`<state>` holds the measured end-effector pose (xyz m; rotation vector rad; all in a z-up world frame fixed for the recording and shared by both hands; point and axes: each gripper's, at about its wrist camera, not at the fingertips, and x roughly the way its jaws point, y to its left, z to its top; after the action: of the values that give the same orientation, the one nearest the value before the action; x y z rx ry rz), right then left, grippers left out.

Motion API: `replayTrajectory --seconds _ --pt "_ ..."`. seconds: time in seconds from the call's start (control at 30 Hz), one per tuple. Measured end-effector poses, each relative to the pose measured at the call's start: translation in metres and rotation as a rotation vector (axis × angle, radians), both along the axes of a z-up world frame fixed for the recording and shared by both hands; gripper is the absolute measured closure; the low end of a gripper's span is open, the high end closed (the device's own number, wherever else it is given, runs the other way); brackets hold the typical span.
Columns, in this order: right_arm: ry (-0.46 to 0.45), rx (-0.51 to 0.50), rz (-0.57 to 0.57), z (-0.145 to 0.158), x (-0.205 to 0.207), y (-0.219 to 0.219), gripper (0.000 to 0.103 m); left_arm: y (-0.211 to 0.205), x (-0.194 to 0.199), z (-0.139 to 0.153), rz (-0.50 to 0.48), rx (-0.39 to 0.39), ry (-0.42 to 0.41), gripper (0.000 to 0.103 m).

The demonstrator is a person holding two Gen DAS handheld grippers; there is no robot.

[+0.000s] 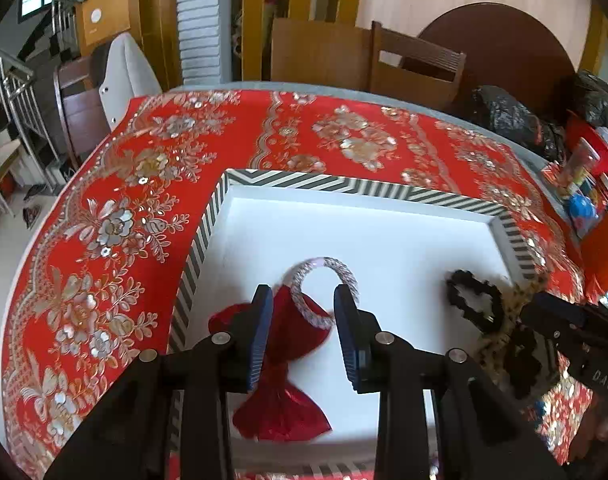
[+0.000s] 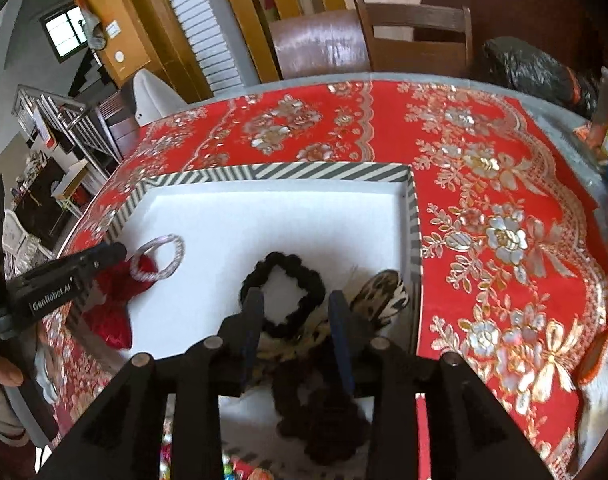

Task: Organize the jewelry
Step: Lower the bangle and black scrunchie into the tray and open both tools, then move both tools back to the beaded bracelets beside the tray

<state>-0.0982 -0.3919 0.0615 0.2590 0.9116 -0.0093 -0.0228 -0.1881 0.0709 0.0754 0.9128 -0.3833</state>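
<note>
Both jaws part-open, holding nothing. Left gripper over red bow and silver bangle, right gripper over black scrunchie, all in tray. Risk: closing pinches neighbouring pieces together.

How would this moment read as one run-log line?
left gripper: open over silver bangle | right gripper: open over black scrunchie | tray

The red bow is partly hidden behind the left gripper, and the dark scrunchie looks blurry.
</note>
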Motion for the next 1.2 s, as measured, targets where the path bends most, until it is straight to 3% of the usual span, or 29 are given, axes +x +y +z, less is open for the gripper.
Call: replayTrajectory --seconds 0.13,0.5,0.63,1.2 --pt "-0.041 -0.044 0.013 0.014 -0.019 0.015 0.053 0.002 -0.019 0.009 -0.010 -0.006 -0.021 0.073" --pt "-0.073 -0.053 0.012 0.034 -0.057 0.034 0.051 0.013 -0.060 0.022 -0.006 0.009 -0.066 0.073" --pt "-0.087 -0.059 0.017 0.039 -0.073 0.039 0.044 0.016 -0.075 0.024 -0.005 0.018 -0.079 0.073" --pt "-0.082 -0.066 0.048 0.041 -0.122 0.050 0.043 0.027 -0.112 0.017 -0.010 0.036 -0.075 0.073"
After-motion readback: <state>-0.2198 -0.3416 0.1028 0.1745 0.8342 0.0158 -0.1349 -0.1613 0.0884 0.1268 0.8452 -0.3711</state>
